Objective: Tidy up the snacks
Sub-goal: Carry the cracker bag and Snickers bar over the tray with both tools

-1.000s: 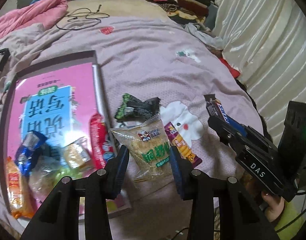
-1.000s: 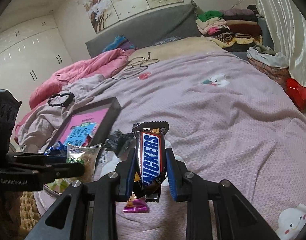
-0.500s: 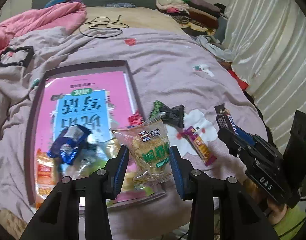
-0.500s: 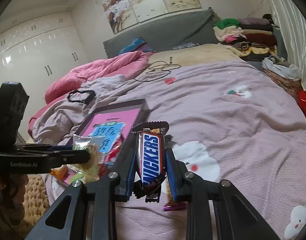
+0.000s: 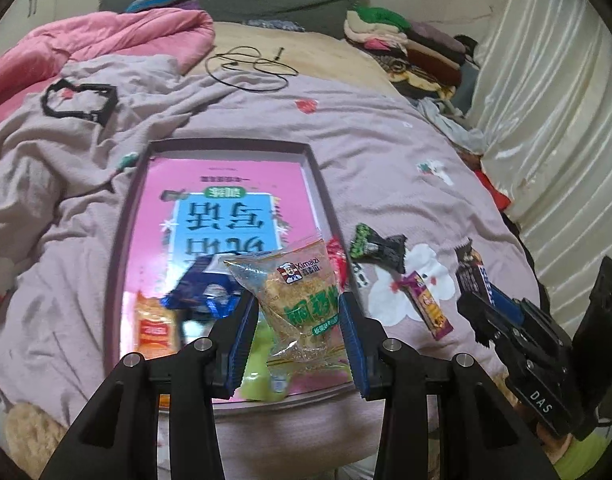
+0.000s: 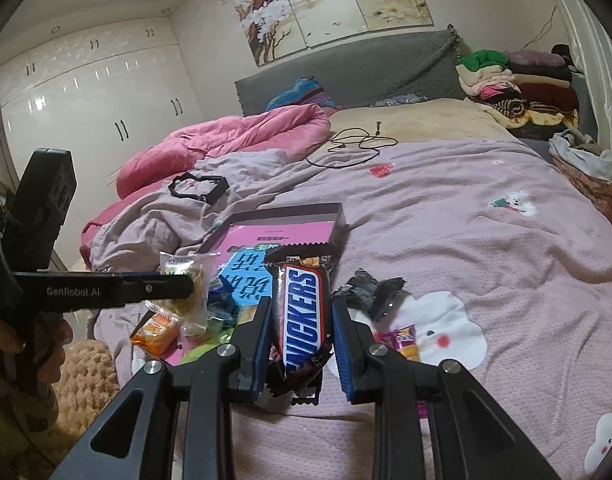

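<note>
Two snacks are in the air at once: we have the clear noodle-snack packet [image 5: 301,300] clamped in the left gripper [image 5: 295,334], hanging over the near end of the pink tray [image 5: 225,148], and the Snickers bar [image 6: 303,312] pinched upright in the right gripper [image 6: 301,344], off the tray's right side above the bed [image 6: 466,208].

In the tray we count a few snacks already gathered at the near end: an orange packet [image 5: 153,330], a blue wrapper [image 5: 203,290], something lime green [image 5: 261,384] under our packet (partly hidden, so we cannot name it), and a red wrapper [image 5: 337,258] that shows at the right rim.

Left out on the bedspread are a black-and-green packet [image 5: 380,246] and a small purple-and-yellow bar [image 5: 428,306], just beside each other near the white cloud print.

We judge the job a little past halfway: both held items need setting down in the tray, then those two remain.
</note>
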Demonstrator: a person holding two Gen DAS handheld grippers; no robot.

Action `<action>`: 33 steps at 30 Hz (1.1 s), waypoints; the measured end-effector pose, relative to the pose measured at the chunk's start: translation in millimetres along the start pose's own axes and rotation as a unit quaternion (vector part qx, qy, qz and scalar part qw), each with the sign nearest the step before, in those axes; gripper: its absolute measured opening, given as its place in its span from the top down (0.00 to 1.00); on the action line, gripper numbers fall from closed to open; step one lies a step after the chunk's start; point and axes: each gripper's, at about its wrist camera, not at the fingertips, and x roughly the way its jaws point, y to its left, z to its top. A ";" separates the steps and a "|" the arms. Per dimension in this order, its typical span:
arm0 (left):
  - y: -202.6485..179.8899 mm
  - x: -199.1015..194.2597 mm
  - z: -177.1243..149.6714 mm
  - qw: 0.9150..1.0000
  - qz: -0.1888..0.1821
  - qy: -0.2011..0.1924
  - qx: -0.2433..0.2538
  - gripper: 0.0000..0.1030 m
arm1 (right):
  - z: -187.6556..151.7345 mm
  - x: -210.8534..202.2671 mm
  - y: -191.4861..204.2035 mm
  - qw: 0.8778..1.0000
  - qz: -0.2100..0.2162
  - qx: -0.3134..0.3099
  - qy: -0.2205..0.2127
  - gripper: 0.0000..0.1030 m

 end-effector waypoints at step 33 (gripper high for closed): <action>64.4 -1.1 -26.2 0.998 0.053 0.007 -0.029 0.58 | -8.8 35.5 54.7 0.998 0.011 -0.048 0.038 0.72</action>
